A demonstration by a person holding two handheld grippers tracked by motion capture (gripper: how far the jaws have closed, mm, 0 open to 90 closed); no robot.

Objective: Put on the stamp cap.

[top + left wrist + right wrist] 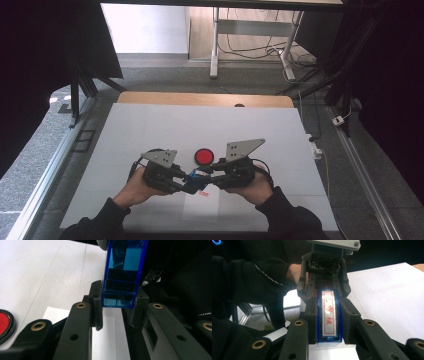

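So here's the setup: both grippers meet over the near middle of the counter (150,125), and between them sits a blue stamp (196,176), a slim translucent blue case with a white face carrying red characters. It's held off the surface, above a white sheet of paper (202,205) that lies at the near edge. A red ink pad (203,156) sits just beyond the grippers, near but not touching anything.

The left gripper (116,312) has its jaws pinching one end of the blue stamp (122,277); you can see the blue wall wedged between the two black pads. The right gripper (329,322) has its jaws clamped on the flanks of the other end, with the lettered face (329,312) looking up at its camera. So both are closed on the same piece, one at each end.

My read is that this is a pull-apart or hand-over step, probably getting the cap off or re-gripping before stamping. To do it well: keep both wrists in line with the long axis of the case, so the pull is straight and not a twist. Hard plastic is slick between the pads, so I'd hold firm on the body side and only ease off one side once the other clearly has it. Stay low over the paper too, so if it slips it doesn't bounce away. And watch the ink pad, it's close enough to bump with a knuckle.
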